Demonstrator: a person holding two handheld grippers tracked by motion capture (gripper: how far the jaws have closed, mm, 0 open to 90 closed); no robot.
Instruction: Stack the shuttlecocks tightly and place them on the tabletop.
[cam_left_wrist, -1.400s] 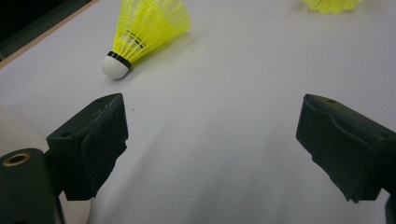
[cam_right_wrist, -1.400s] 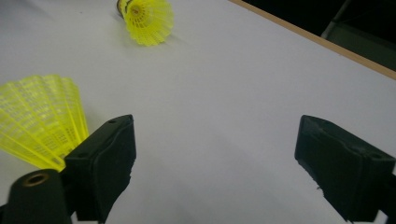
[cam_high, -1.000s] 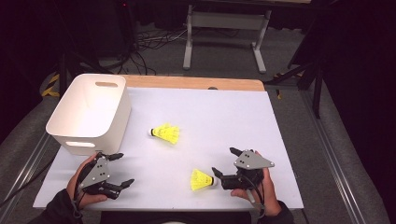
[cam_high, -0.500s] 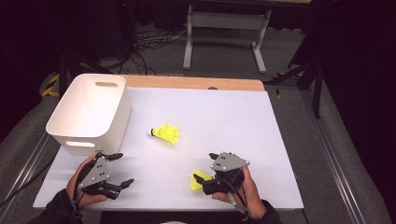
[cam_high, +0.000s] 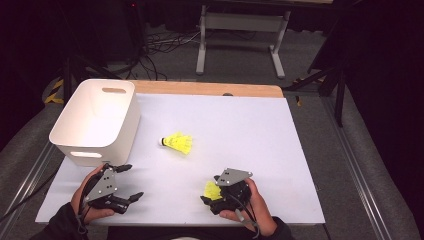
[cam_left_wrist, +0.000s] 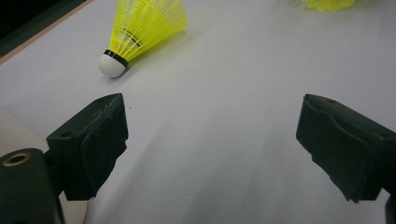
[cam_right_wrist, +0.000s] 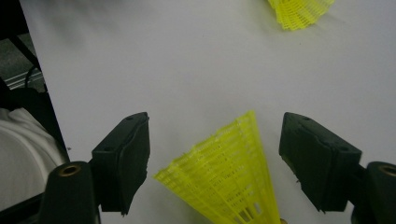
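Two yellow shuttlecocks lie on the white table. The near one (cam_high: 212, 190) (cam_right_wrist: 224, 177) lies between the jaws of my right gripper (cam_high: 207, 193) (cam_right_wrist: 215, 123) at the front edge. Those jaws have just been closing, but a gap still shows on each side of the skirt, so the gripper is open. The far shuttlecock (cam_high: 177, 142) (cam_left_wrist: 140, 28) (cam_right_wrist: 299, 11) rests on its side mid-table, white cork toward the bin. At the front left my left gripper (cam_high: 132, 181) (cam_left_wrist: 212, 107) is held wide open over bare table, short of that shuttlecock.
A white plastic bin (cam_high: 125, 130) with handle slots stands at the left, just beyond the left gripper. A wooden strip (cam_high: 210, 89) runs along the table's far edge. Beyond it are a metal stand and cables on the floor.
My right gripper has slid left and slightly down onto the near shuttlecock, and now straddles it with narrower jaws. The left gripper and the far shuttlecock have stayed put.
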